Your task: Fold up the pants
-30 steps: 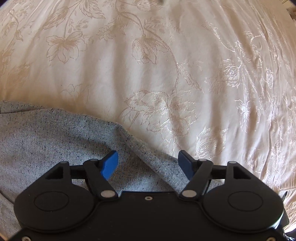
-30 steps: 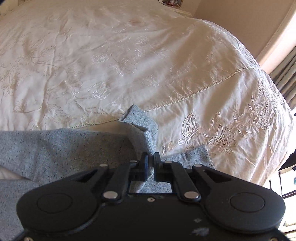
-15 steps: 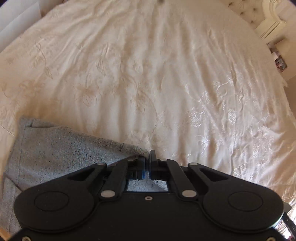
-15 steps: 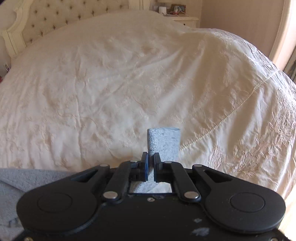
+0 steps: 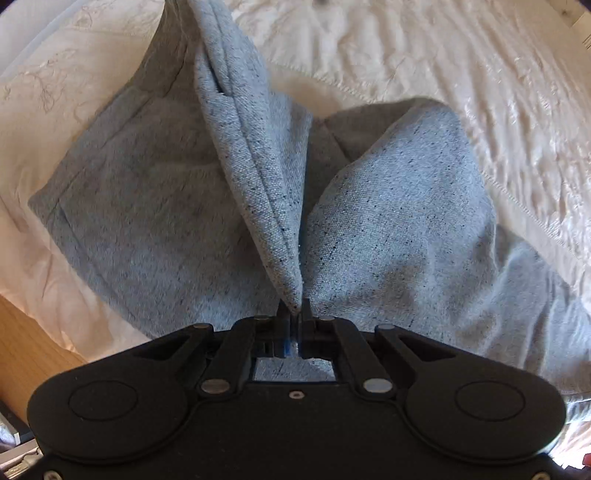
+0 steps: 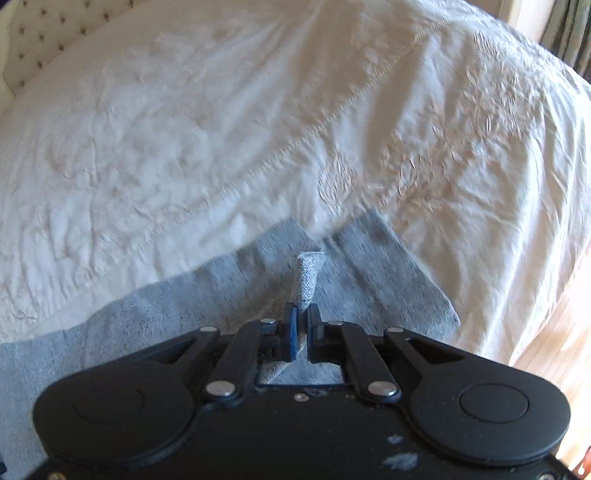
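The grey speckled pants (image 5: 147,206) lie bunched on a cream bedspread. My left gripper (image 5: 293,317) is shut on a fold of the pants, and a taut ridge of cloth (image 5: 251,155) rises from the jaws up the frame. My right gripper (image 6: 303,314) is shut on a narrow end of the pants (image 6: 308,275), held above the flat part of the pants (image 6: 369,273) lying on the bed below.
The cream embroidered bedspread (image 6: 221,129) fills both views. A tufted headboard (image 6: 33,29) is at the far left in the right wrist view. A wooden floor (image 5: 26,354) shows at the lower left of the left wrist view, beyond the bed's edge. Curtains (image 6: 569,29) hang at the far right.
My left gripper shut on the pants and lifted them, so the cloth now fills its view. My right gripper stayed shut on its end and swung over the flat pants.
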{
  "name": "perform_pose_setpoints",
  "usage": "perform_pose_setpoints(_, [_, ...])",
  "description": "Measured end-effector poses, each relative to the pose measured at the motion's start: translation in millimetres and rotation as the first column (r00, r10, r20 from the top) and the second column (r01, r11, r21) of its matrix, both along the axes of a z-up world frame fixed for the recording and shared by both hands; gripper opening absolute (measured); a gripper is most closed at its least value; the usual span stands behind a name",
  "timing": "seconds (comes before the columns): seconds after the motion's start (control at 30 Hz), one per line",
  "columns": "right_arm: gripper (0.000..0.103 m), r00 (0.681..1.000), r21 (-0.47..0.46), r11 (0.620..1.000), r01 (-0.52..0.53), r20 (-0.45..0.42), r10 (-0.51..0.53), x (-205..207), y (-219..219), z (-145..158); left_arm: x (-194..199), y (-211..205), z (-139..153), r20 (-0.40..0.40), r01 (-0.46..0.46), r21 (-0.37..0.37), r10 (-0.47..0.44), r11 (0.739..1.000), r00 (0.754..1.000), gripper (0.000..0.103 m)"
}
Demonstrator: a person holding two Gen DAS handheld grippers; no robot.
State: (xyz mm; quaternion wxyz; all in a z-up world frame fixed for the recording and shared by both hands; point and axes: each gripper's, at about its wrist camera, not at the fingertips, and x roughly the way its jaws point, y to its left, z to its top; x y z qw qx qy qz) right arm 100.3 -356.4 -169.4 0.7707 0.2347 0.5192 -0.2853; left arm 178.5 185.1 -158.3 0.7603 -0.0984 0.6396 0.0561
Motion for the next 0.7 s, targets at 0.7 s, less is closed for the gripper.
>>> perform_pose_setpoints(0.7, [0.005,1.0,0.058,0.998,0.002,0.027,-0.004,-74.7,-26.3,-29.4,-27.2,-27.6,-10.3,0.05,0.009,0.072,-0.012,0.997,0.999,0.005])
